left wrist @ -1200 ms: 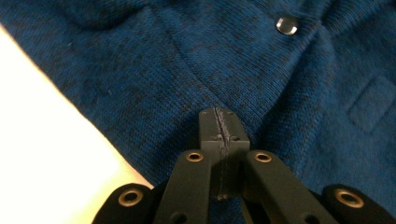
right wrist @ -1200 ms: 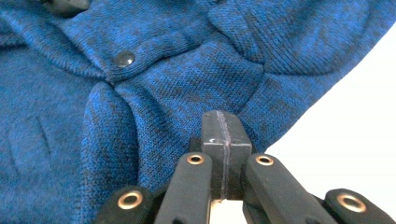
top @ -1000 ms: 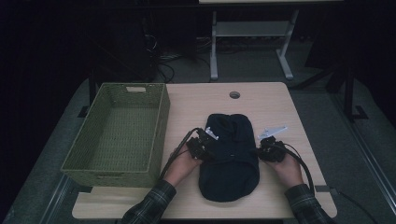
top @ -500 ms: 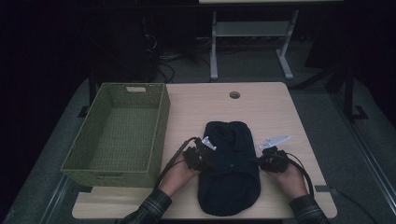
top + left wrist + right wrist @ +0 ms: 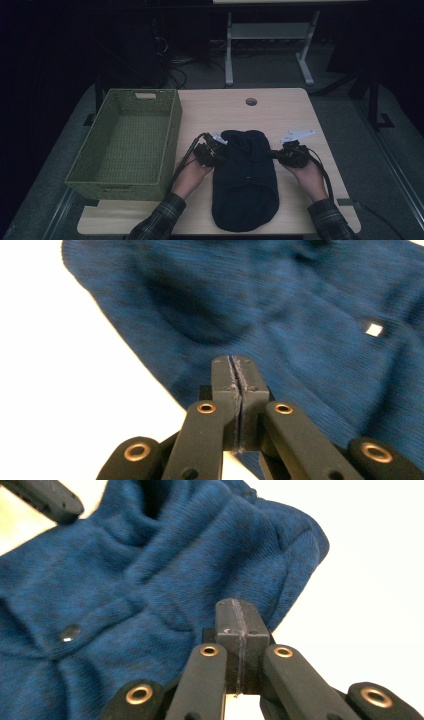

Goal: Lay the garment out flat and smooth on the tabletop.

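A dark blue knitted garment [image 5: 245, 180] lies folded on the wooden table [image 5: 285, 110], its length running toward the front edge. At its left side a hand holds my left gripper [image 5: 221, 151], whose jaws are pressed together over the garment's edge [image 5: 280, 305] with nothing between them. My right gripper [image 5: 278, 155] is at the garment's right side, also shut and empty, its tips [image 5: 236, 605] over the knit [image 5: 125, 580]. The left gripper view [image 5: 234, 362] shows a small white tag [image 5: 373, 330]. A dark button [image 5: 69, 632] shows in the right gripper view.
An empty green woven basket [image 5: 172, 135] stands on the table's left side, close to my left hand. A cable hole [image 5: 251, 101] is near the table's far edge. A white desk frame [image 5: 270, 40] and cables are on the floor behind.
The garment now lies a little nearer the front edge and looks smoother. Both hands drew back toward the person with it and stay at its two sides.
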### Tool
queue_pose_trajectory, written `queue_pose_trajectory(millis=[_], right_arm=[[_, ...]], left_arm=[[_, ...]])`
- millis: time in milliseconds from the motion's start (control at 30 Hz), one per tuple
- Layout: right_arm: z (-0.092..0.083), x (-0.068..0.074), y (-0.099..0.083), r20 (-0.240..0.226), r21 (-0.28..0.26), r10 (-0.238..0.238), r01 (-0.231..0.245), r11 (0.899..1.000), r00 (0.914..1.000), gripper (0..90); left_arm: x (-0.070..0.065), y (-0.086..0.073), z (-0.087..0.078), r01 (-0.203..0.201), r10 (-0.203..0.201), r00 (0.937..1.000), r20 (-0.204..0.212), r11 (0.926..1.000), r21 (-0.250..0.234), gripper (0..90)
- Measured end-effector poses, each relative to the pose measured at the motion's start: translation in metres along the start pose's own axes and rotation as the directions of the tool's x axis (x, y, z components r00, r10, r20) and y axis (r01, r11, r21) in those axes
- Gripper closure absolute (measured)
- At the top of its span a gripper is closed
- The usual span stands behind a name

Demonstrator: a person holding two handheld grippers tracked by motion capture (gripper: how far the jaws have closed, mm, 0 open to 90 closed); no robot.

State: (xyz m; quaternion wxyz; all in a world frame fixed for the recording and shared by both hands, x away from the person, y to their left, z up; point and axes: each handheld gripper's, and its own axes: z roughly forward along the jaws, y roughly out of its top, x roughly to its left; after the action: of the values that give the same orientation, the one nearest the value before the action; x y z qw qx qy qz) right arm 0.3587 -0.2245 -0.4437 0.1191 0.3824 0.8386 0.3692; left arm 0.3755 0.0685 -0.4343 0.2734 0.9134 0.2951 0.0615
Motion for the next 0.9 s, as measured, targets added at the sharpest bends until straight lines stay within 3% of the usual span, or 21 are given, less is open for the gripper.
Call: queue_pose_trajectory(millis=[167,267,900], right_arm=[[0.015,-0.006,0.004,0.029,0.022,-0.015,0.014,1.0,0.9995,89.7],[0.026,-0.008,0.001,0.033,0.064,-0.007,0.005,0.998,0.9994,89.7],[0.01,0.006,-0.011,0.017,0.088,-0.033,0.032,0.996,0.9993,89.6]], left_arm=[[0.011,0.002,0.017,0.011,-0.011,0.9999,0.002,0.9996,0.024,88.6],[0.01,0.001,0.018,0.001,-0.001,1.0,-0.005,0.9999,0.016,89.3],[-0.015,-0.008,0.009,-0.044,0.042,0.9975,0.057,0.9984,0.034,87.6]])
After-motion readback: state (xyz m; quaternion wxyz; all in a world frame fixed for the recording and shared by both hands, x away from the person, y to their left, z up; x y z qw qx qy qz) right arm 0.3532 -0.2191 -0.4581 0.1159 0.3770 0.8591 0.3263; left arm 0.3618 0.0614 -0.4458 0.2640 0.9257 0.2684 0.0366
